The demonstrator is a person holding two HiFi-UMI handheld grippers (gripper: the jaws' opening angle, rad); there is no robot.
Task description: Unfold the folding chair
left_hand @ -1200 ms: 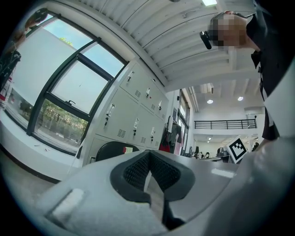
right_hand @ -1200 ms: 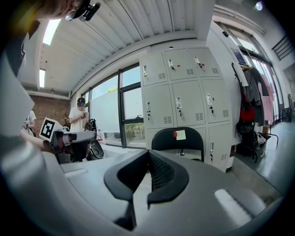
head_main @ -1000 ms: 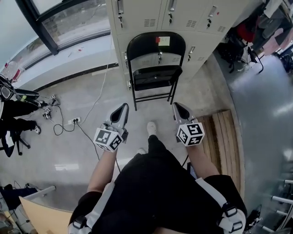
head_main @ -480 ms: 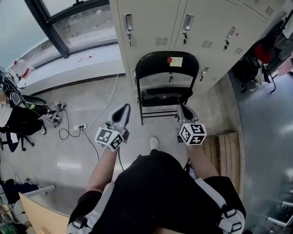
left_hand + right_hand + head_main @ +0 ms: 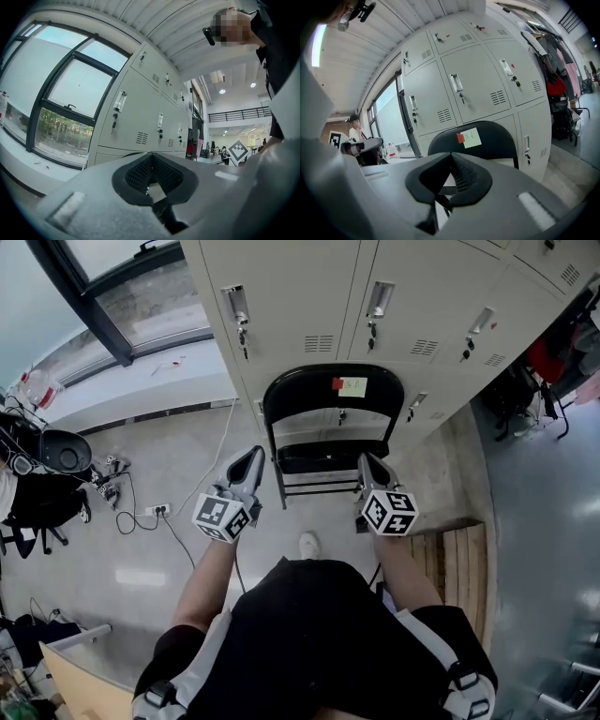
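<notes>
Black folding chair (image 5: 333, 409) stowed folded against lockers (image 5: 300, 296) | left gripper (image 5: 251, 459), right gripper (image 5: 367, 465) flanking, jaws together, empty, pre-grasp

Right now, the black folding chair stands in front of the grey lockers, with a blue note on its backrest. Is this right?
Not quite: the note is pale yellow, not blue, as the right gripper view shows. The black folding chair does stand in front of the grey lockers.

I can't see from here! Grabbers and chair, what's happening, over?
Shut and empty: left gripper, right gripper. Not yet unfolded: folding chair, standing before the lockers. Nothing between grippers and chair.
</notes>
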